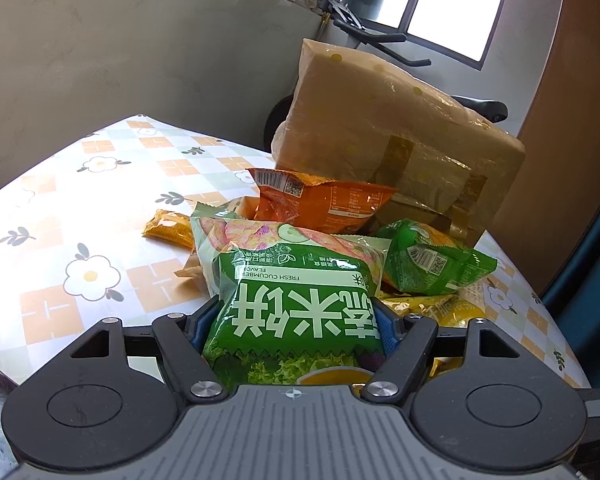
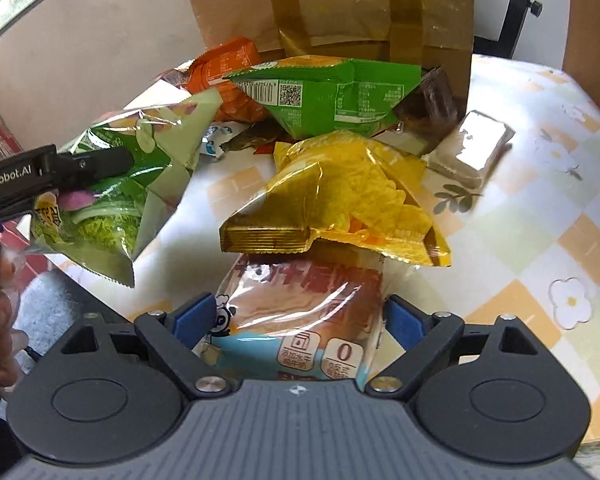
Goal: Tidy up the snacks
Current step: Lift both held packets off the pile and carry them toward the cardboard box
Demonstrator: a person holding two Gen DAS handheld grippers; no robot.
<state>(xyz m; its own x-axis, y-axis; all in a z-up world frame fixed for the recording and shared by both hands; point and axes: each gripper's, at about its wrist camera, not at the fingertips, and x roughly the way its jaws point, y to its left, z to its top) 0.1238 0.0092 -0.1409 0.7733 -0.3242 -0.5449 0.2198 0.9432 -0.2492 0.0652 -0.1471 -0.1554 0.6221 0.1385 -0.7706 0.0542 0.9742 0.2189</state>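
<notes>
Bright room, grey wall and a big window behind, with what looks like an exercise bike (image 1: pixel 364 28) parked past the far edge. The bench (image 1: pixel 84 208) wears a glossy cloth in orange and white checks with little daisies, so everything on it throws glare.

At the back a taped-up cardboard box (image 1: pixel 400 120) sits with the snack pile spilled in front of it: an orange bag (image 1: pixel 320 204), a small green packet (image 1: pixel 428 260), a yellow chip bag (image 2: pixel 340 200) and a silvery wrapped block (image 2: pixel 472 148) off to the side. My guess is the box is where the sorted stuff ends up, though I can't tell that for sure.

The left tongs (image 1: pixel 296 320) are clamped on the green cucumber rice-cracker bag (image 1: pixel 296 280), blue pads squeezing its lower half. From the right wrist view the bag hangs clear of the cloth, likely lifted so it's out of the heap while the other hand works.

The right tongs (image 2: pixel 300 316) are spread wide either side of a clear-wrapped bread pack (image 2: pixel 300 312), which lies flat with the yellow bag overlapping its far end. The pads don't look like they're pressing it yet, so that reads as lining up for a grab. Pulling it out will probably drag the yellow bag along.
</notes>
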